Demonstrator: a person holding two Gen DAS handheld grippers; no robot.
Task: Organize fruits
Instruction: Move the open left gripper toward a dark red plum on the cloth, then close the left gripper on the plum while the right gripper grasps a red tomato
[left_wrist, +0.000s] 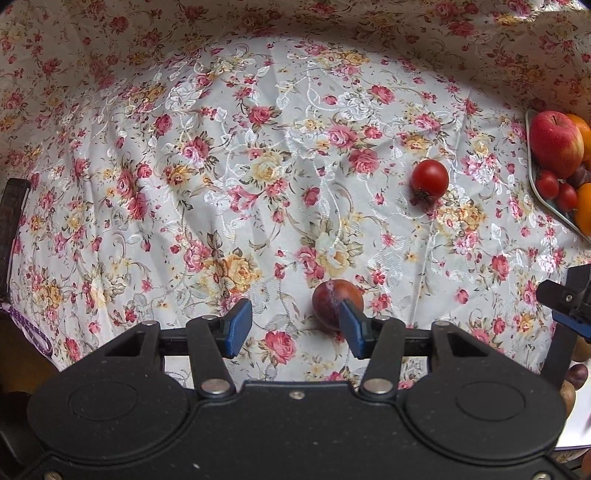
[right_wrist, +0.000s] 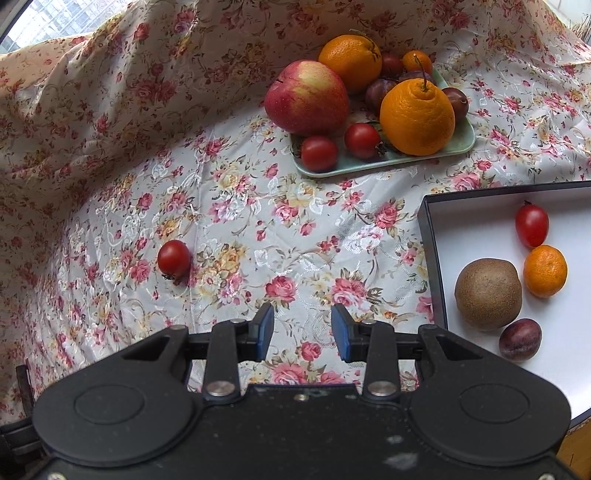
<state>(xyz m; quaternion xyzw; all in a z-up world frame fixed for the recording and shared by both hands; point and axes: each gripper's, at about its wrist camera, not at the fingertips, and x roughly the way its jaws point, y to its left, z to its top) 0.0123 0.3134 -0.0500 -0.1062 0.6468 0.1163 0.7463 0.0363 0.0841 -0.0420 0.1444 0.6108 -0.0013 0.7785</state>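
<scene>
In the left wrist view a reddish plum (left_wrist: 332, 301) lies on the flowered cloth, partly behind the right fingertip of my left gripper (left_wrist: 295, 326). That gripper is open, and its left pad (left_wrist: 238, 325) stands well apart from the plum. A loose red tomato (left_wrist: 430, 179) (right_wrist: 173, 258) rests farther off on the cloth. My right gripper (right_wrist: 303, 332) hangs open over bare cloth with nothing between its pads, and its tip shows at the edge (left_wrist: 565, 306) of the left view.
A green tray (right_wrist: 388, 162) (left_wrist: 533, 184) holds an apple (right_wrist: 308, 98), two oranges, small tomatoes and plums. A dark-rimmed box with a white floor (right_wrist: 480, 229) holds a tomato (right_wrist: 532, 225), a mandarin (right_wrist: 545, 271), a kiwi (right_wrist: 487, 293) and a plum (right_wrist: 520, 339). Cloth rises behind as a backdrop.
</scene>
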